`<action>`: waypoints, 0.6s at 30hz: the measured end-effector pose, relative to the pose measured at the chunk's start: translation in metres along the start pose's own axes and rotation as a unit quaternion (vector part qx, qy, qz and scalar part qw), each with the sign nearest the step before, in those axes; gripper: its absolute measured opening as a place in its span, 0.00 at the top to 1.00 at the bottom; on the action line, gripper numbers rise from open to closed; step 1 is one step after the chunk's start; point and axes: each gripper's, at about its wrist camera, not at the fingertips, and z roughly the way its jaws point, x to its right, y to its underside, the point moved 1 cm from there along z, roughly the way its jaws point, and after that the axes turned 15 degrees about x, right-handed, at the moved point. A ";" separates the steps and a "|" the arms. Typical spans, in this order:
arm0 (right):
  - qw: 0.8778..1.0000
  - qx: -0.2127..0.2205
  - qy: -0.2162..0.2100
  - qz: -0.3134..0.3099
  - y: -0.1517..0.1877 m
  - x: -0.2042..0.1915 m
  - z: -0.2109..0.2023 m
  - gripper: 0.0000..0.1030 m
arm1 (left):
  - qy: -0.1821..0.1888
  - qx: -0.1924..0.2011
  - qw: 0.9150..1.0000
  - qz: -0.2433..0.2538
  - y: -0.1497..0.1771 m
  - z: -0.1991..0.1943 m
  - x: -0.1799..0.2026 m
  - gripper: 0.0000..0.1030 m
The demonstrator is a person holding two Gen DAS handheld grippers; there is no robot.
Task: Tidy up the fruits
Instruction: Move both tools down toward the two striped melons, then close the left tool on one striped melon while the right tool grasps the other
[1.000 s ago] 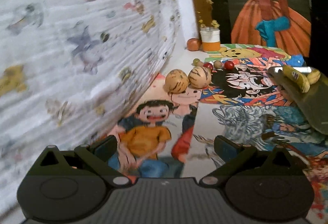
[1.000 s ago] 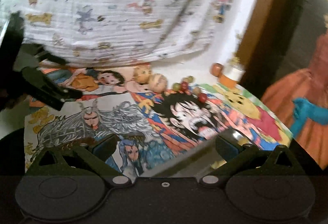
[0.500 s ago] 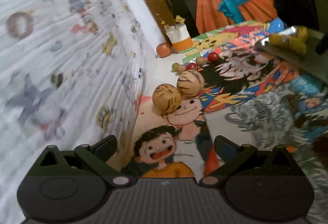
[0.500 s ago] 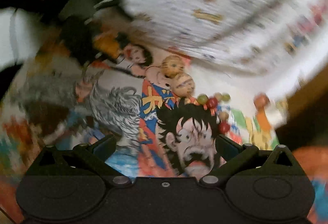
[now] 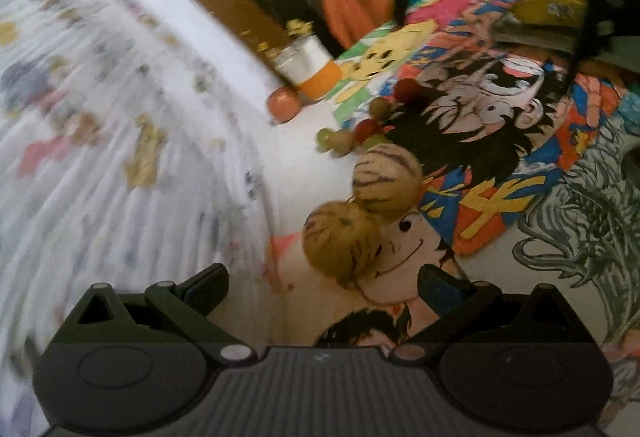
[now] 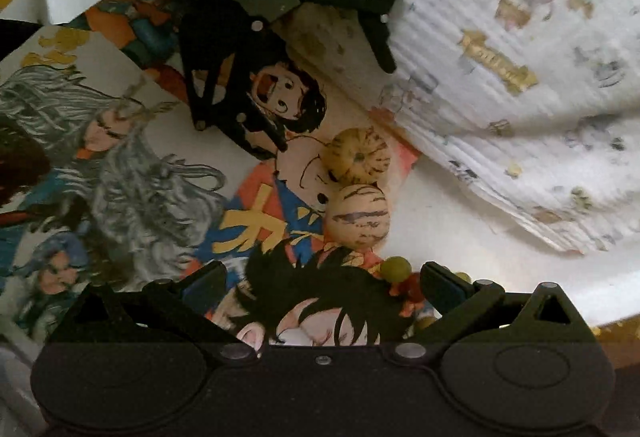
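Note:
Two round striped melons lie touching on the cartoon-print mat [image 5: 500, 141]. In the left wrist view the near melon [image 5: 340, 241] sits just ahead of my open, empty left gripper [image 5: 324, 285], with the far melon [image 5: 386, 183] behind it. The right wrist view shows both melons [image 6: 356, 157] [image 6: 358, 217] ahead of my open, empty right gripper [image 6: 324, 281]. My left gripper [image 6: 335, 107] faces them from the far side. A green grape [image 6: 395, 268] and a red fruit [image 6: 412, 287] lie by the right finger. Several small fruits [image 5: 366, 127] trail behind the melons.
A white patterned cloth [image 5: 100, 137] [image 6: 520, 77] hangs along one side of the mat. An orange fruit [image 5: 283, 104] and a white-and-orange cup [image 5: 308, 67] stand at the back. A grey tray [image 5: 532, 37] with bananas [image 5: 552, 11] is at the far right.
My left gripper has moved forward, close to the near melon. My right gripper has swung round over the mat; the tray edge that lay between its fingers is gone from its view.

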 end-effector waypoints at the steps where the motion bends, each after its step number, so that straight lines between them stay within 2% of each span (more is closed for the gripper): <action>1: 1.000 -0.001 -0.006 0.004 0.001 0.004 0.006 0.03 | 0.006 0.003 1.000 0.009 0.000 0.004 0.001 0.00; 7: 0.999 0.002 -0.038 0.031 -0.001 0.027 0.032 0.08 | 0.017 0.004 0.999 0.046 0.006 0.018 0.007 0.01; 11: 0.999 0.008 -0.041 0.034 -0.002 0.033 0.043 0.11 | 0.024 0.010 0.999 0.045 0.004 0.026 0.005 0.02; 15: 0.999 0.005 -0.046 0.023 -0.002 0.034 0.054 0.20 | 0.032 0.012 0.998 0.051 0.004 0.031 0.003 0.10; 18: 0.999 0.006 -0.046 0.025 -0.002 0.037 0.060 0.22 | 0.036 0.011 0.998 0.053 0.005 0.035 0.002 0.20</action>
